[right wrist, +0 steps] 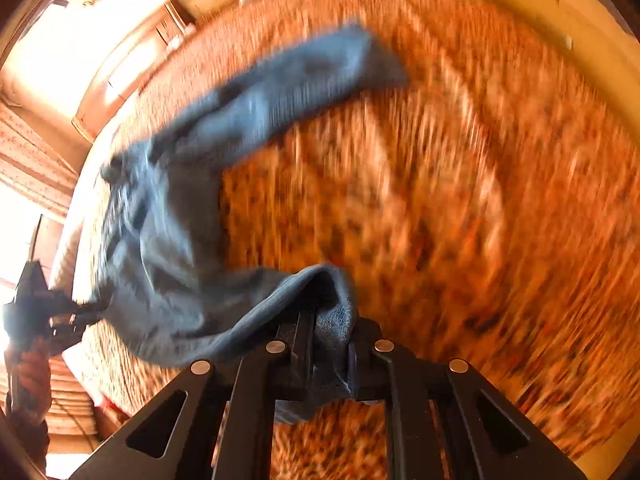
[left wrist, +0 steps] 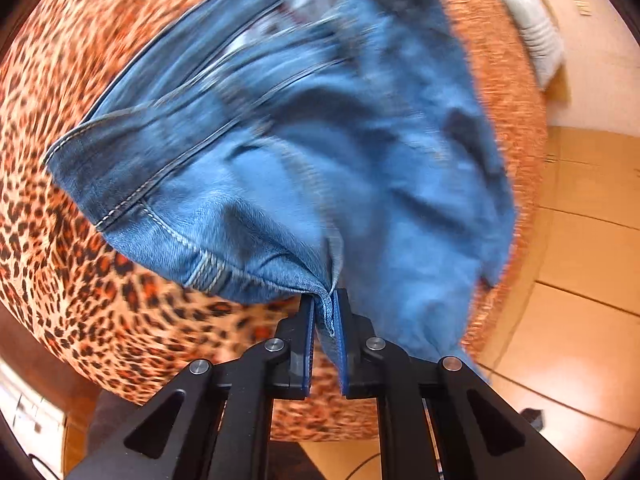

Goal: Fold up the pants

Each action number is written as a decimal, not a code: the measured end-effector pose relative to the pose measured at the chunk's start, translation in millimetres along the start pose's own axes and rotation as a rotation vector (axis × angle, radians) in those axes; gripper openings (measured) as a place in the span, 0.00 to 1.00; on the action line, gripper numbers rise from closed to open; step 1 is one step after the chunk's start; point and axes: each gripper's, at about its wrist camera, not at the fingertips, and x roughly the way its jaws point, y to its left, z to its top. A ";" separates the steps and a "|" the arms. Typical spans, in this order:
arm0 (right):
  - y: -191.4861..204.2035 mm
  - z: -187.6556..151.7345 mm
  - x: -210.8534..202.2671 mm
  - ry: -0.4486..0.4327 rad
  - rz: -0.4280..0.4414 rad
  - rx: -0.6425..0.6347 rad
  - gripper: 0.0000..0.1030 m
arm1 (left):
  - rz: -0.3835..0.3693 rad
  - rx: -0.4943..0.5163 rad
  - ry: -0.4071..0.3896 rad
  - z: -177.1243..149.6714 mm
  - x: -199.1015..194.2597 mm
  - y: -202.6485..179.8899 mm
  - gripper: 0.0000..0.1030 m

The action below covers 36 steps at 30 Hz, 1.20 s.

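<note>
Blue denim pants (left wrist: 304,152) hang lifted above a leopard-print bed cover (left wrist: 80,240). My left gripper (left wrist: 324,300) is shut on a hem edge of the pants, the fabric pinched between its blue pads. In the right wrist view the pants (right wrist: 168,240) are blurred by motion and stretch from the left gripper (right wrist: 76,312) at far left to my right gripper (right wrist: 332,316), which is shut on another bunched edge of the denim. One leg (right wrist: 304,76) trails over the bed away from me.
The leopard-print bed (right wrist: 460,200) fills most of both views. A tan tiled floor (left wrist: 580,280) lies to the right of the bed. A white pillow (left wrist: 536,28) rests at the far end. A wooden bedside cabinet (right wrist: 132,80) stands beyond the bed.
</note>
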 end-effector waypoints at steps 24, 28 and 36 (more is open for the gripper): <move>-66.8 5.1 -37.7 0.025 -0.014 0.166 0.52 | 0.303 0.172 -0.134 14.6 -16.3 28.5 0.53; -68.6 24.7 -21.5 0.042 0.124 0.320 0.52 | 0.314 0.112 -0.132 47.7 0.9 23.9 0.52; -72.1 37.6 -56.8 0.018 -0.127 0.186 0.59 | 0.307 0.081 -0.027 102.5 37.8 21.3 0.55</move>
